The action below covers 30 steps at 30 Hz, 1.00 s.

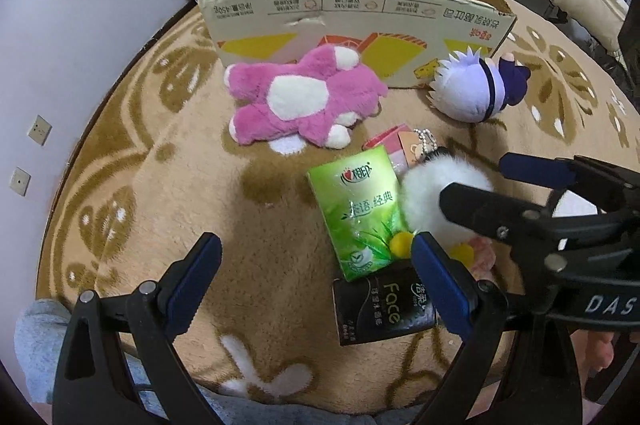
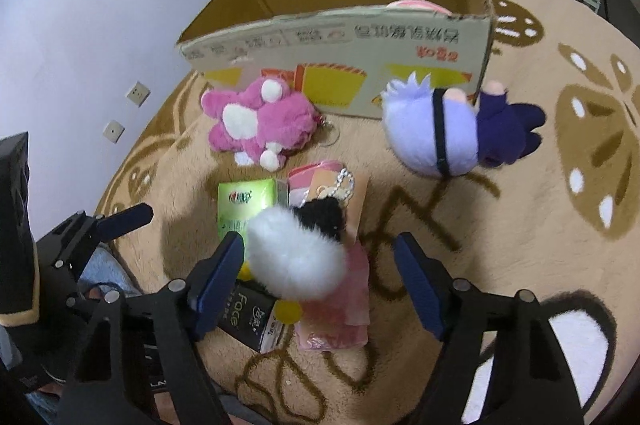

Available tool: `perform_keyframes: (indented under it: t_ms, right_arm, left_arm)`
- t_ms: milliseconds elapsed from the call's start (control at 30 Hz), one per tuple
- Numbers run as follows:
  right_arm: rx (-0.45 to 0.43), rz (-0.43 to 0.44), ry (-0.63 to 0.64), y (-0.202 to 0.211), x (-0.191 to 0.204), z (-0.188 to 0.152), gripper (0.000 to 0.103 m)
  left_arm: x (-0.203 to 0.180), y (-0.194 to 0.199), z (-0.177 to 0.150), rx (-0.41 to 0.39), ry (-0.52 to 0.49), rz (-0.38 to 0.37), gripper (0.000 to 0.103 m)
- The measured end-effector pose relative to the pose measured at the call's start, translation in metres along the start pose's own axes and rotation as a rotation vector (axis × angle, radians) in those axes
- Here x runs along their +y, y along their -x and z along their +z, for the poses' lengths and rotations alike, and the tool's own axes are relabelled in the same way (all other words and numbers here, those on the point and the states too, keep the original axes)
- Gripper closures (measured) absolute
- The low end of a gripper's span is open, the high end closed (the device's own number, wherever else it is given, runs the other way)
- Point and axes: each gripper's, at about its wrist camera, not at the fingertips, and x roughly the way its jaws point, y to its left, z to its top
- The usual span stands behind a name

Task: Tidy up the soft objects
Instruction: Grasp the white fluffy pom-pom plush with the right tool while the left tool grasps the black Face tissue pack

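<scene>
Blue-padded jaws of the left gripper (image 1: 316,273) stand wide apart above the rug (image 1: 168,209), holding nothing; the green tissue pack (image 1: 358,213) and black tissue pack (image 1: 384,309) lie between them. Beyond, the pink plush (image 1: 304,97) and purple-haired doll (image 1: 476,89) lie just before the cardboard box (image 1: 352,13).

Right wrist view: the right gripper (image 2: 320,265), jaws wide apart and empty, hovers over the white pom-pom plush (image 2: 296,257), nearer than the box (image 2: 340,37). A wall with sockets stands left of it.
</scene>
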Motion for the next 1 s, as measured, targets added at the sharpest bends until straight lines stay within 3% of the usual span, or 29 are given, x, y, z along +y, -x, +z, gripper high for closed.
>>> perform_keyframes:
  t_ms: [100, 233, 500, 567, 733, 900, 1000]
  right_arm:
    - [0.018, 0.006, -0.001, -0.005, 0.000, -0.001, 0.022]
    - [0.032, 0.016, -0.013, -0.012, -0.001, 0.001, 0.038]
    - [0.079, 0.031, 0.011, -0.026, 0.004, 0.001, 0.038]
    - [0.094, 0.031, 0.014, -0.031, 0.004, 0.002, 0.051]
    - [0.140, 0.015, 0.017, -0.045, 0.002, 0.003, 0.068]
    - [0.143, -0.003, 0.022, -0.045, 0.000, 0.004, 0.069]
    - [0.135, -0.008, 0.027, -0.042, 0.001, 0.004, 0.069]
  left_arm:
    - [-0.001, -0.001, -0.001, 0.009, -0.005, -0.010, 0.008]
    - [-0.002, -0.006, -0.002, 0.037, 0.002, -0.032, 0.008]
    - [-0.009, -0.017, -0.005, 0.089, -0.014, -0.081, 0.008]
    - [-0.012, -0.020, -0.005, 0.099, -0.019, -0.079, 0.008]
    - [-0.020, -0.032, -0.008, 0.143, -0.039, -0.083, 0.008]
    - [-0.029, -0.036, -0.012, 0.164, -0.074, -0.077, 0.009]
    - [-0.032, -0.043, -0.014, 0.202, -0.075, -0.074, 0.018]
